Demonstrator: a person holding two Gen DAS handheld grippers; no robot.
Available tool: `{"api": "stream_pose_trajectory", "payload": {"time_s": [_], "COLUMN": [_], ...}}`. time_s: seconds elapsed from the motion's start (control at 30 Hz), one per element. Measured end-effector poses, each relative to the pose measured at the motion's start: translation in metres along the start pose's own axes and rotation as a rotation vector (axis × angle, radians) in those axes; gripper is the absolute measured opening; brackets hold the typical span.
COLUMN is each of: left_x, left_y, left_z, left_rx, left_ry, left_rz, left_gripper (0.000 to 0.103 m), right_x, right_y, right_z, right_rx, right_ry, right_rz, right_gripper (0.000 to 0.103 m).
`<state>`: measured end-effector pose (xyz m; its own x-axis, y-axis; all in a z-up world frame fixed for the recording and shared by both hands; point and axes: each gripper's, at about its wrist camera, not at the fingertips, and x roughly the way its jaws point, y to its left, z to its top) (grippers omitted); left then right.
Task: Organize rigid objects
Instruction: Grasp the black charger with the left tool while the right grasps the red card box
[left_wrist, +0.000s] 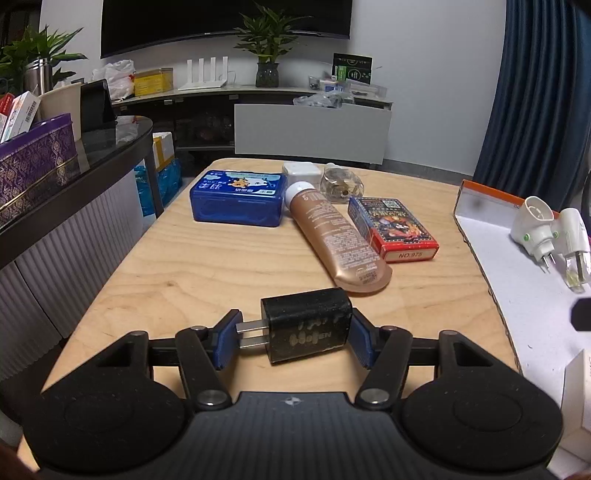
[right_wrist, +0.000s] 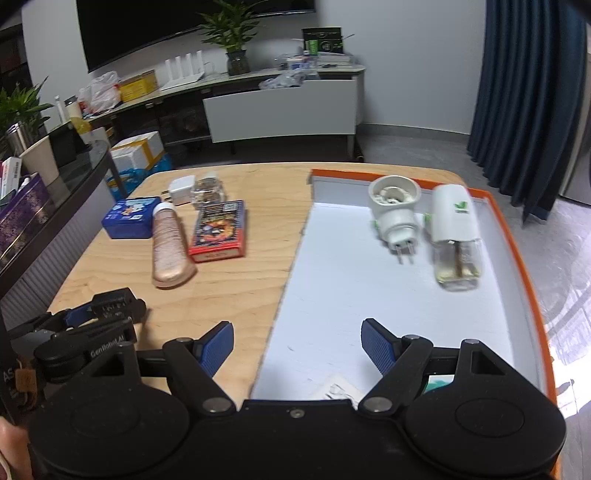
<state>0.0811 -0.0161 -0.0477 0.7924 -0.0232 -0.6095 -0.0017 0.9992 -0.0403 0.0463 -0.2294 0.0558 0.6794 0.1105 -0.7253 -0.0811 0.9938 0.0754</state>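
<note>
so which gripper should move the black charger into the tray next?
Left. The left gripper already has its pads against the black charger, prongs and back. The right gripper is open and empty over the orange-rimmed tray's edge.

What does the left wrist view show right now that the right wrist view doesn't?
Only the left wrist view shows the left gripper closed on the black charger, its prongs against one pad. Only the right wrist view shows the right gripper open and empty over the orange-rimmed tray's whole floor. Both show the blue box, gold tube, card pack and two white plug-ins.
</note>
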Motion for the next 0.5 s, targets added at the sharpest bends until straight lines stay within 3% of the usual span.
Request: {"api": "stream_pose_trajectory", "payload": {"time_s": [0.23, 0.5], "left_x": [-0.018, -0.026], "left_y": [0.025, 0.045], "left_z": [0.016, 0.022], "left_rx": [-0.02, -0.038], "left_ry": [-0.04, -0.061], "left_rz": [-0.013, -0.033], "left_gripper": [0.062, 0.062], "right_x": [0.029, 0.105], "right_y": [0.026, 0.067], "right_z": [0.033, 0.082], "right_rx": [-0.011, -0.061], "right_ry": [-0.001, 0.052], "right_rz": [0.086, 0.108], "right_gripper": [0.09, 0.09]}}
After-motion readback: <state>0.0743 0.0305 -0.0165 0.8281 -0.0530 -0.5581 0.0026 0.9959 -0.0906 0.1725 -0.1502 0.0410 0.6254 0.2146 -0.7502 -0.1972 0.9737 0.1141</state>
